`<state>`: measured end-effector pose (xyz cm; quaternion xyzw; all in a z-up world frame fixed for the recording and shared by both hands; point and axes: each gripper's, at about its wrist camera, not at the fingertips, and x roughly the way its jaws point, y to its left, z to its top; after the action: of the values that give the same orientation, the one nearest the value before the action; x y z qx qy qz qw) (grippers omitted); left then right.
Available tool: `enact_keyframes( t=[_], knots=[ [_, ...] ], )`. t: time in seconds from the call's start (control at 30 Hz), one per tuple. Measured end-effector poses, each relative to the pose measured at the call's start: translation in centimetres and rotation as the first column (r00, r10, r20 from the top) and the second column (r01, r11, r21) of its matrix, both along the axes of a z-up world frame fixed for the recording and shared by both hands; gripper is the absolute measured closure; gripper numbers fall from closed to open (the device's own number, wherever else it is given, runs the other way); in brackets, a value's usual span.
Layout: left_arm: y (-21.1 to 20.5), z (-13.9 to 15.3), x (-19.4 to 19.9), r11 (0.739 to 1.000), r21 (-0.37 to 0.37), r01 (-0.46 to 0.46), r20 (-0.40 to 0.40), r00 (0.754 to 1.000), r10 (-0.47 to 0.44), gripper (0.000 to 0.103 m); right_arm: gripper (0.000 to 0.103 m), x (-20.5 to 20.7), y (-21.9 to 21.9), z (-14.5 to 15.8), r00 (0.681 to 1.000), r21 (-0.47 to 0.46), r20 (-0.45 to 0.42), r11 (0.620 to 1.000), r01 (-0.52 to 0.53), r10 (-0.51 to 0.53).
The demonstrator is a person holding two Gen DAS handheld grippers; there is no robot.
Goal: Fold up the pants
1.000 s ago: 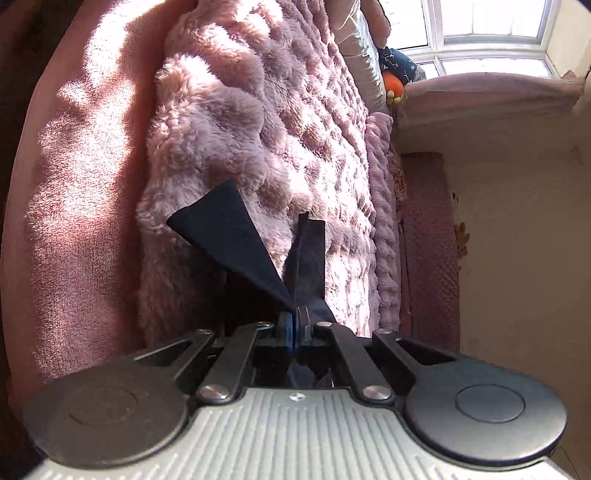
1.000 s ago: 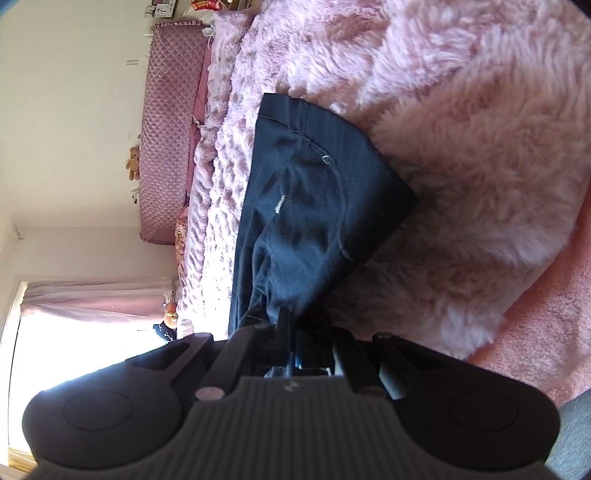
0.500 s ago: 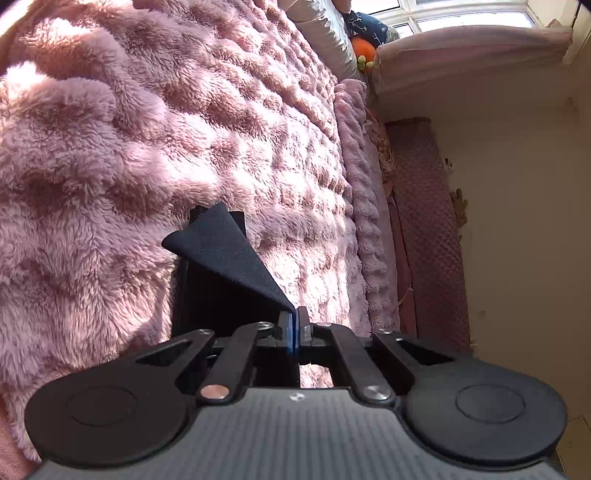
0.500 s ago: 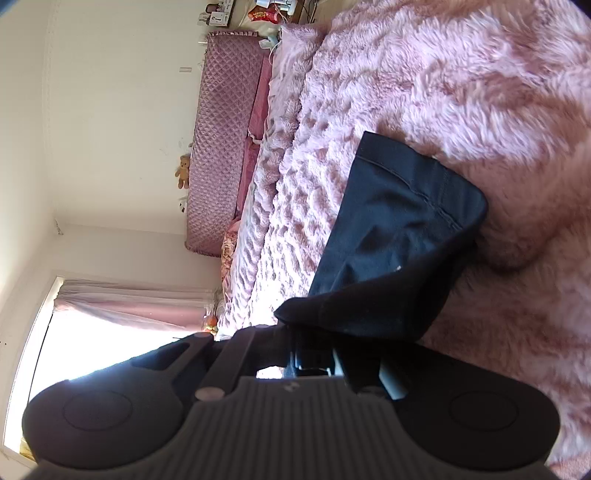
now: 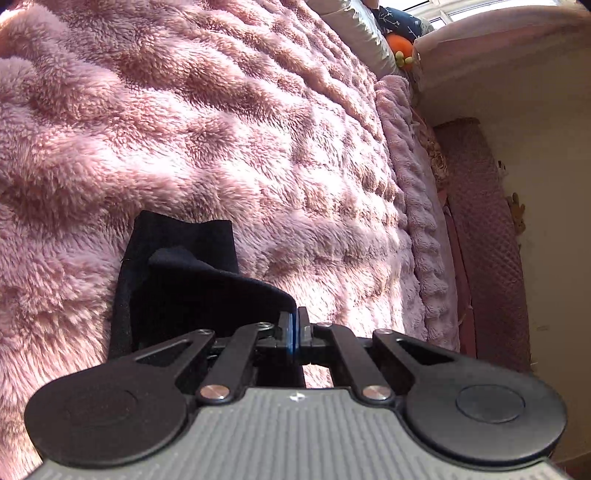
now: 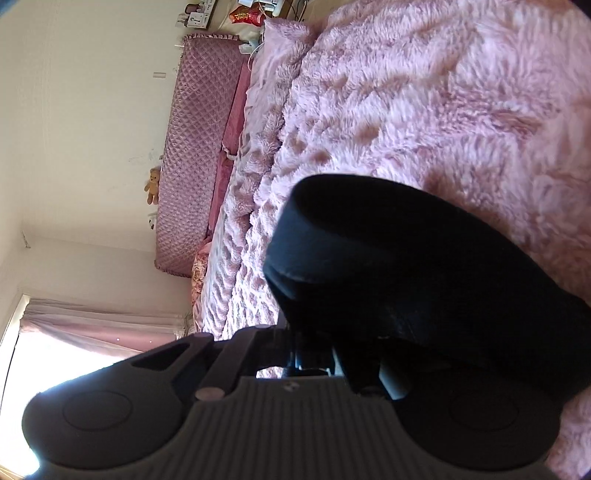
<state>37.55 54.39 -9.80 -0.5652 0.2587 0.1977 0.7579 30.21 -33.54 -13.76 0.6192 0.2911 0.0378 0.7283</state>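
Black hand-held gripper, ribbed grey body, silver screws

Right gripper jaws hidden beneath bunched dark pants.

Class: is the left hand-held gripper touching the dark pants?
Touching. The left wrist view shows the left hand-held gripper shut, its pads pinching an edge of the dark pants.

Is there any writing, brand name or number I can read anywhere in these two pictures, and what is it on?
None can be read.
Red packet beyond the bed's far end: print on it, too small and blurred.
Left gripper and right gripper: each body bears only a tiny light mark, no letters.
Pants: no label visible.
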Motion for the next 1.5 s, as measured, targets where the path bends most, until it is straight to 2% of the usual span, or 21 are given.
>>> enact_keyframes(
  t=[0.13,0.17,0.2,0.23,0.3,0.37,0.4,0.47,0.5,0.63,0.73,0.83,0.93,0.97,1.03,1.1,1.17,1.23,1.3,1.37,1.5],
  knots=[
    [0.7,-1.0,0.7,0.999,-0.009,-0.051,-0.049,0.998,0.050,0.102,0.103,3.7,-0.5,-0.9,0.997,-0.007,-0.074,1.000,0.001,-0.001],
    [0.9,-1.2,0.7,0.998,0.009,-0.062,-0.072,0.995,0.063,0.097,0.103,4.6,-0.6,-1.5,0.995,0.001,-0.097,1.000,-0.012,0.012],
    [1.1,-1.3,0.7,0.998,0.037,-0.059,-0.096,0.993,0.062,0.083,0.103,5.5,-0.7,-2.0,0.991,0.001,-0.130,1.000,-0.024,0.024],
    [1.1,-1.3,0.7,0.996,0.074,-0.046,-0.111,0.992,0.054,0.076,0.100,6.3,-0.8,-2.7,0.984,-0.005,-0.173,0.999,-0.033,0.032],
    [0.7,-0.9,0.5,0.987,0.162,0.003,-0.119,0.993,0.016,0.051,0.092,6.9,-0.8,-3.5,0.970,-0.043,-0.241,0.998,-0.053,0.041],
    [0.4,-0.1,0.0,0.972,0.229,0.059,-0.108,0.993,-0.035,0.041,0.044,7.0,-1.0,-3.8,0.961,-0.043,-0.263,0.994,-0.099,0.085],
    [0.6,0.2,-0.4,0.968,0.237,0.079,-0.100,0.993,-0.056,0.040,0.038,6.7,-1.1,-3.6,0.964,-0.027,-0.242,0.992,-0.119,0.109],
    [1.5,0.7,-1.9,0.979,0.192,0.073,-0.066,0.996,-0.061,0.040,0.023,6.2,-1.5,-2.5,0.963,-0.036,-0.239,0.990,-0.137,0.125],
    [2.0,1.0,-2.7,0.982,0.178,0.063,-0.044,0.997,-0.056,0.039,0.021,5.8,-1.7,-1.9,0.961,-0.047,-0.241,0.988,-0.150,0.134],
    [3.1,4.1,-6.2,0.961,0.273,0.038,-0.015,0.999,-0.035,0.036,0.020,2.4,-2.5,2.0,0.960,-0.119,-0.219,0.972,-0.201,0.172],
    [2.1,6.9,-8.8,0.941,0.331,0.072,-0.015,0.997,-0.071,0.035,0.020,-0.8,-2.7,4.9,0.955,-0.191,-0.232,0.954,-0.232,0.186],
    [-0.9,9.7,-10.7,0.905,0.396,0.154,-0.018,0.987,-0.159,0.035,0.021,-3.8,-1.8,7.5,0.947,-0.350,-0.259,0.895,-0.276,0.190],
    [-6.2,12.3,-13.0,0.838,0.478,0.265,-0.039,0.959,-0.281,0.032,0.038,-6.8,-0.5,7.9,0.933,-0.461,-0.313,0.831,-0.311,0.175],
    [-7.9,12.8,-13.6,0.820,0.484,0.307,-0.052,0.945,-0.323,0.031,0.047,-8.1,-0.2,7.6,0.930,-0.464,-0.328,0.831,-0.309,0.163],
    [-10.7,13.2,-15.0,0.787,0.484,0.383,-0.063,0.912,-0.405,0.032,0.061,-10.8,0.3,6.7,0.936,-0.431,-0.317,0.857,-0.284,0.151],
    [-12.9,13.3,-16.7,0.773,0.486,0.408,-0.061,0.898,-0.436,0.032,0.069,-12.8,0.8,6.0,0.944,-0.417,-0.298,0.870,-0.264,0.144],
    [-14.3,12.8,-18.0,0.780,0.462,0.422,-0.058,0.892,-0.448,0.032,0.072,-14.8,1.6,5.8,0.946,-0.446,-0.288,0.853,-0.271,0.149],
    [-15.5,11.7,-19.2,0.816,0.402,0.416,-0.029,0.896,-0.443,0.032,0.072,-16.4,2.4,5.9,0.945,-0.474,-0.286,0.834,-0.282,0.157],
    [-16.9,10.5,-19.6,0.835,0.361,0.415,0.003,0.895,-0.446,0.032,0.072,-17.3,2.7,5.4,0.944,-0.472,-0.286,0.833,-0.288,0.165],
    [-18.5,8.6,-19.3,0.843,0.326,0.428,0.023,0.888,-0.460,0.031,0.069,-17.9,2.5,4.7,0.947,-0.445,-0.281,0.852,-0.275,0.158],
    [-20.4,2.7,-17.8,0.885,0.196,0.421,0.029,0.900,-0.435,0.035,0.069,-19.2,2.5,3.5,0.964,-0.371,-0.228,0.902,-0.219,0.140]
  ],
)
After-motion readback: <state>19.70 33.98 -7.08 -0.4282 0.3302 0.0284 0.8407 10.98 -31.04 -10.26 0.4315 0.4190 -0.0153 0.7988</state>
